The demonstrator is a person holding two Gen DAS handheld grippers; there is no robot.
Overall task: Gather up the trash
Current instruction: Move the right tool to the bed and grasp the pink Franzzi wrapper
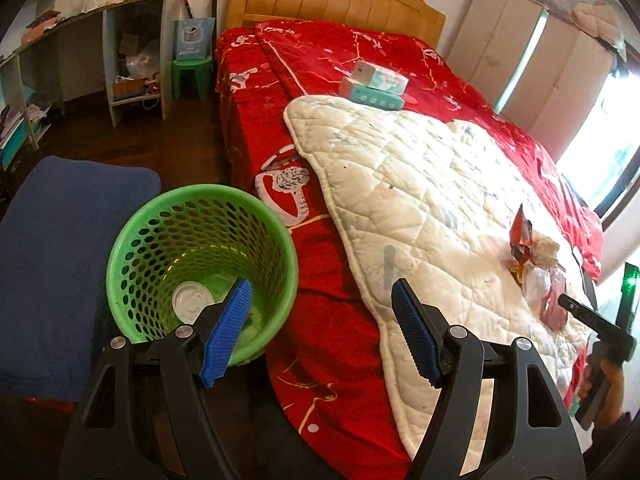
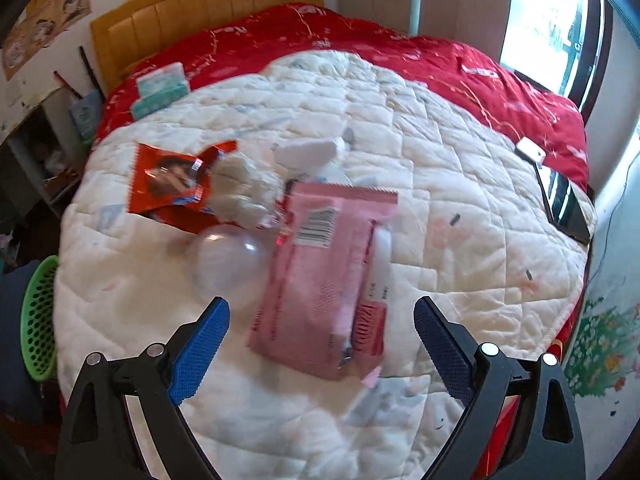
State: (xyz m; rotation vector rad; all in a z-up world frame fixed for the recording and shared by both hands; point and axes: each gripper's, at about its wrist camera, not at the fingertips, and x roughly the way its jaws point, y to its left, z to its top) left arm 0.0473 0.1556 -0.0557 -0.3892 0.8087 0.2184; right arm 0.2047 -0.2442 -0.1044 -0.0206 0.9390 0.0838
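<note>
While both grippers hang over the bed's edge, the scene reads as follows.

Bed point(image 1: 328, 52): red cover, with a white quilt point(image 2: 440, 208) spread across the middle.

Quilt: carries a heap of trash, a tablet point(image 2: 568, 208) near its right edge, and two tissue packs point(image 1: 374, 86) stacked at its far end.

Bin point(image 1: 160, 232): green, perforated, standing on the floor just beside the bed; a clear round lid point(image 1: 191, 303) lies on its bottom, and I can make out nothing else inside.

Trash heap: a pink wrapper point(image 2: 324, 280) nearest, a clear dome lid point(image 2: 228, 264) touching its left side, a red wrapper point(image 2: 168, 180) and a crumpled tissue point(image 2: 244, 188) behind.

Right gripper point(image 2: 322, 330): fingers wide apart and touching nothing; the pink wrapper lies on the quilt between the fingertips, its near end closest, while the dome lid sits just beyond the left pad point(image 2: 200, 352).

Left gripper point(image 1: 322, 312): fingers apart, empty; its left pad point(image 1: 228, 336) shows over the bin's mouth, its right pad point(image 1: 416, 336) over the quilt's edge, the heap well off to the right.
</note>
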